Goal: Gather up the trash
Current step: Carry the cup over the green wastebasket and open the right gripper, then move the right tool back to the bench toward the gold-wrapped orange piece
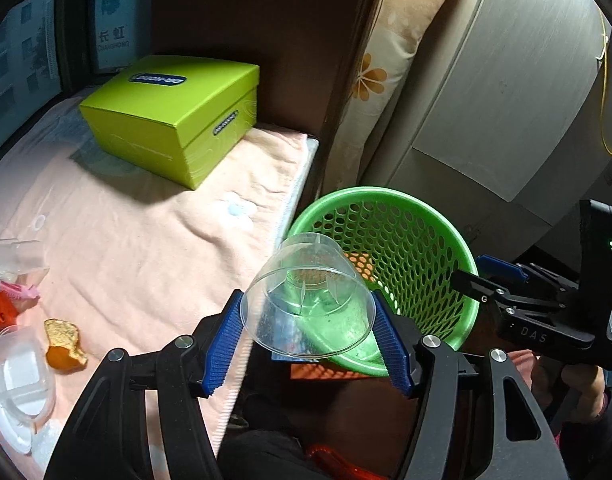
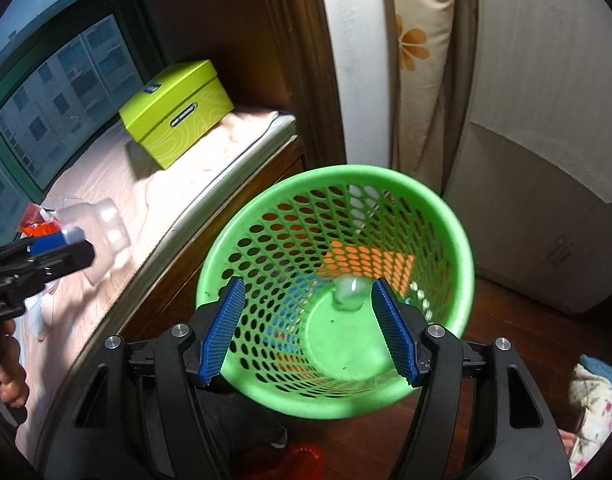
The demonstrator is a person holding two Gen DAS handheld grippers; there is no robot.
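My left gripper (image 1: 306, 300) is shut on a clear plastic cup (image 1: 310, 312), which lies tilted between the blue pads, just over the near rim of the green mesh basket (image 1: 422, 216). In the right wrist view that cup (image 2: 106, 232) shows blurred at the left gripper's (image 2: 72, 246) tip, over the bed's edge. My right gripper (image 2: 308, 284) is open above the basket (image 2: 446, 216), with nothing pressed between its pads. A small clear plastic piece (image 2: 350, 292) lies at the basket's bottom. The right gripper (image 1: 478, 276) reaches over the basket's right rim.
A lime-green box (image 1: 174, 116) sits at the far end of the pink bed (image 1: 146, 248). Orange peel (image 1: 64, 346), clear plastic cups (image 1: 18, 376) and orange wrappers (image 1: 0, 312) lie at the bed's near left. A pale wardrobe (image 1: 506, 100) stands behind the basket.
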